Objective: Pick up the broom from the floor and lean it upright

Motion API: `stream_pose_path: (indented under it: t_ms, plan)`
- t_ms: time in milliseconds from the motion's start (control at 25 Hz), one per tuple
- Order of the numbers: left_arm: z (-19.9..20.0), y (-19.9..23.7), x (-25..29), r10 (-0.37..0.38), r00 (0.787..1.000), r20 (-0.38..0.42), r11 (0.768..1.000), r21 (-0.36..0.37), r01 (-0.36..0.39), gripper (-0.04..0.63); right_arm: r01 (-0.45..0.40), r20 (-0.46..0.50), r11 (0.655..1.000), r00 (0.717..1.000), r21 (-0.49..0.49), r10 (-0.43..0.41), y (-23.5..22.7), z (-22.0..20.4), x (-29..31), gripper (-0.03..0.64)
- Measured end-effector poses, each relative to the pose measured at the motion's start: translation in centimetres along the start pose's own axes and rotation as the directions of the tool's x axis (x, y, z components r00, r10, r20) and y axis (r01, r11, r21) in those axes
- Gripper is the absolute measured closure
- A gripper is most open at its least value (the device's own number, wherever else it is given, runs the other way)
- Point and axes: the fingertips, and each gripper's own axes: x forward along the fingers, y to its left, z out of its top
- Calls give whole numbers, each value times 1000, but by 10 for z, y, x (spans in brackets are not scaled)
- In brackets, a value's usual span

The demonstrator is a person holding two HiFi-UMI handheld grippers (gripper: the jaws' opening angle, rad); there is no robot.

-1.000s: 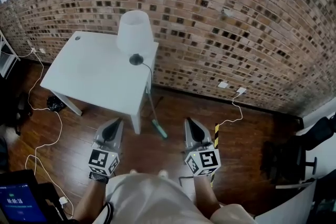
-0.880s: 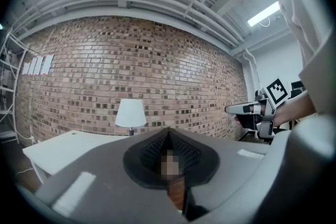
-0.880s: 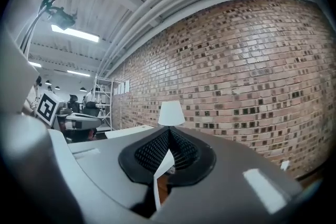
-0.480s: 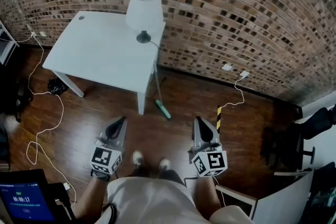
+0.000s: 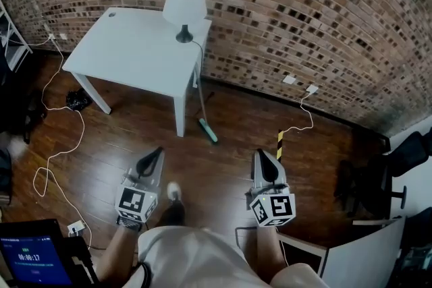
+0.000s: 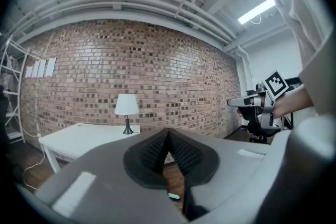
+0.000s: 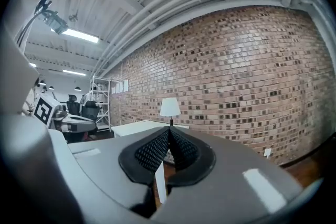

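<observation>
Left gripper [image 5: 159,151] and right gripper [image 5: 260,154] are pointing ahead, both jaws pressed together, nothing between them. Dark wood floor [image 5: 229,152] is running out in front. Broom [image 5: 208,131], with a thin pale handle and a teal head, is standing head-down on the floor, handle leaning against the right front corner of the white desk [image 5: 135,57]. White lamp [image 5: 184,3] is sitting on the desk's far corner. Brick wall [image 5: 304,10] is closing off the back.

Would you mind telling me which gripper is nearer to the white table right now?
Left. The left gripper points toward the front leg of the white table; the right gripper sits farther right, beyond the broom.
</observation>
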Motion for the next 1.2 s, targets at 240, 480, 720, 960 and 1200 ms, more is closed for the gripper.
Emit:
stream_pose_path:
  t_ms: [240,480,720,960,1200]
  plan:
    - [0,-67,-68,57,998,20,998,34,-58,598,-39,37,999,999,-15,40,0,-8,-89,606]
    - [10,-117,-124,70,997,13,996,59,-71,598,-54,25,999,998,-9,54,4,-10,-160,606]
    - [16,-127,-144,67,997,27,997,47,-68,598,-39,33,999,999,-2,39,9,-5,-185,606]
    - [23,-115,-141,27,999,32,997,69,-29,598,-17,54,999,998,31,16,25,1,-177,606]
    - [27,-103,-137,16,999,48,997,74,-20,598,-50,54,999,997,14,49,48,5,-165,606]
